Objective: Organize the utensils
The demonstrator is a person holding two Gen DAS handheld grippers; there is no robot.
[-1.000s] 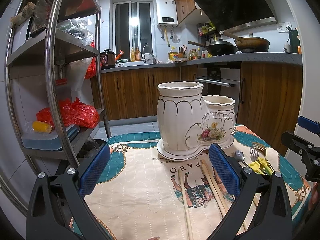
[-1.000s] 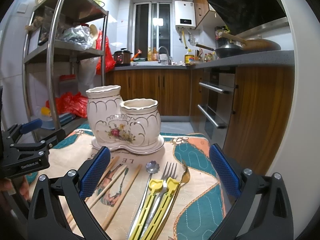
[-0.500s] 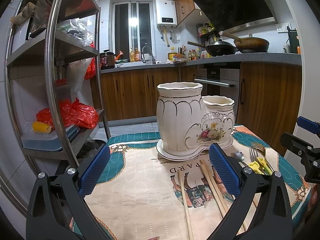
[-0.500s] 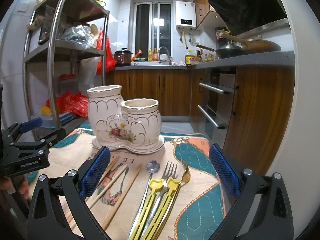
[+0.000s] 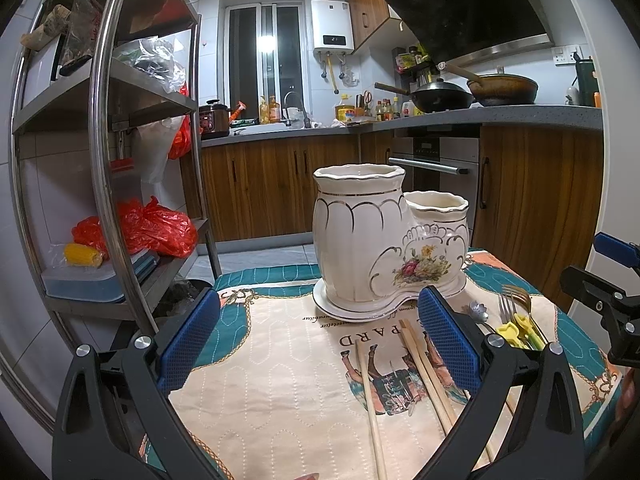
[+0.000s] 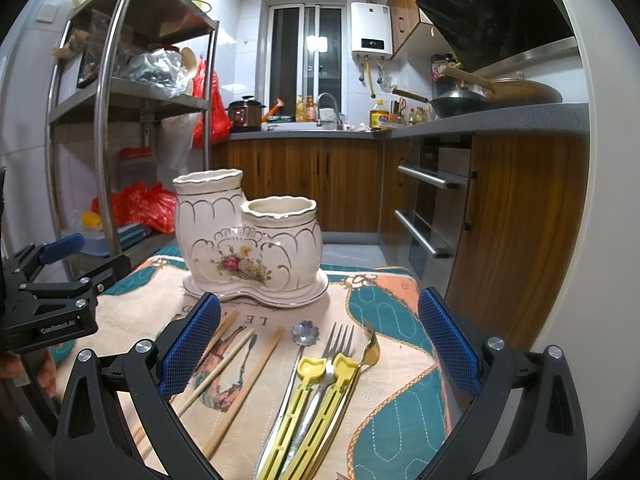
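Both tongs spread wide, empty: left tongs (image 5: 318, 344), right tongs (image 6: 318, 344). Chopsticks (image 6: 228, 364), fork (image 6: 338, 342) flat on counter cloth before ceramic holder (image 6: 250, 246). Utensils light, stiff, slippery; pinch mid-shaft. Holder fragile.

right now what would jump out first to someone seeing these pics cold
The white ceramic utensil holder with gold trim and a painted flower stands mid-table on the patterned cloth, both cups looking empty. In front of it lie wooden chopsticks on the left and yellow-handled cutlery on the right. Both hand-held grippers, left and right, are open.
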